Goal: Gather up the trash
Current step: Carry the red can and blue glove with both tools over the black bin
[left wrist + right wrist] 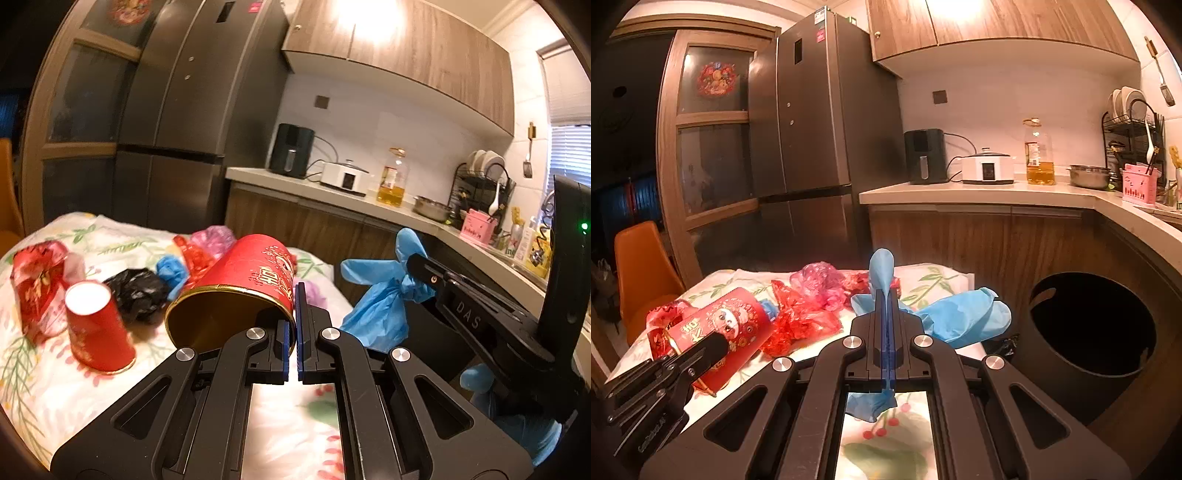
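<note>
My left gripper [294,314] is shut on the rim of a red cylindrical can [240,288], open end toward me, held tilted above the floral tablecloth [92,387]. The can also shows in the right wrist view [727,328]. My right gripper [887,314] is shut on a blue disposable glove [964,317], which hangs from its fingers; it also shows in the left wrist view [376,299]. On the table lie a red paper cup [98,328] upside down, a black bag [138,291], red wrappers [801,321] and a pink bag [820,280].
A black bin [1093,325] stands open at the right of the table, below the wooden counter [979,192]. The fridge [812,129] stands behind. An orange chair [642,266] is at the left. Appliances and an oil bottle [1039,155] line the counter.
</note>
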`<state>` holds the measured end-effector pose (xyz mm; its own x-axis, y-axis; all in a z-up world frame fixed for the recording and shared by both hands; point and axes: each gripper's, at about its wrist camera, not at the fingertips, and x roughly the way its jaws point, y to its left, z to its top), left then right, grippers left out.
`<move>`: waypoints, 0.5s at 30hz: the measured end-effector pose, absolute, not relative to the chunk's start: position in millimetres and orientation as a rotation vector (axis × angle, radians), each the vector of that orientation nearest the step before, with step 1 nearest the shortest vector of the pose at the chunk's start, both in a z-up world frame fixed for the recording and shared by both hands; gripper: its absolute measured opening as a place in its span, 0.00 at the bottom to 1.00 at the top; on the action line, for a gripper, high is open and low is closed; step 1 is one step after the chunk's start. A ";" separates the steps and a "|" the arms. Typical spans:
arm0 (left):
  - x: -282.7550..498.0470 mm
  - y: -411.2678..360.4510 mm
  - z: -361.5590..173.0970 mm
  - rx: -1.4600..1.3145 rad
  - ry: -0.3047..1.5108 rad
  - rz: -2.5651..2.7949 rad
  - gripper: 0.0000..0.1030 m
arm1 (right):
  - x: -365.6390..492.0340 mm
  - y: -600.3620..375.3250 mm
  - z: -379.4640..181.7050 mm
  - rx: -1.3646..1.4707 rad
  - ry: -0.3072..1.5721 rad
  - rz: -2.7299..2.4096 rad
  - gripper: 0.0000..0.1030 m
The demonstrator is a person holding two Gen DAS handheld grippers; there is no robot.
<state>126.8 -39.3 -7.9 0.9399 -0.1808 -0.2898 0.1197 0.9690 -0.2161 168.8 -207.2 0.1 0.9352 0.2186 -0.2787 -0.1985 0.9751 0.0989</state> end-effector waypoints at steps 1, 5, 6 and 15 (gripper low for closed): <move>128.8 -44.8 -5.5 -0.189 0.310 -0.166 0.02 | 167.6 -211.0 1.2 0.072 0.289 0.205 0.02; 135.2 -62.1 0.4 -0.165 0.303 -0.201 0.02 | 166.0 -225.0 3.8 0.079 0.278 0.176 0.02; 137.4 -66.6 1.1 -0.161 0.303 -0.211 0.02 | 165.9 -228.1 4.0 0.082 0.277 0.171 0.01; 154.1 -115.0 9.1 -0.121 0.295 -0.311 0.02 | 162.0 -271.0 9.3 0.106 0.248 0.072 0.01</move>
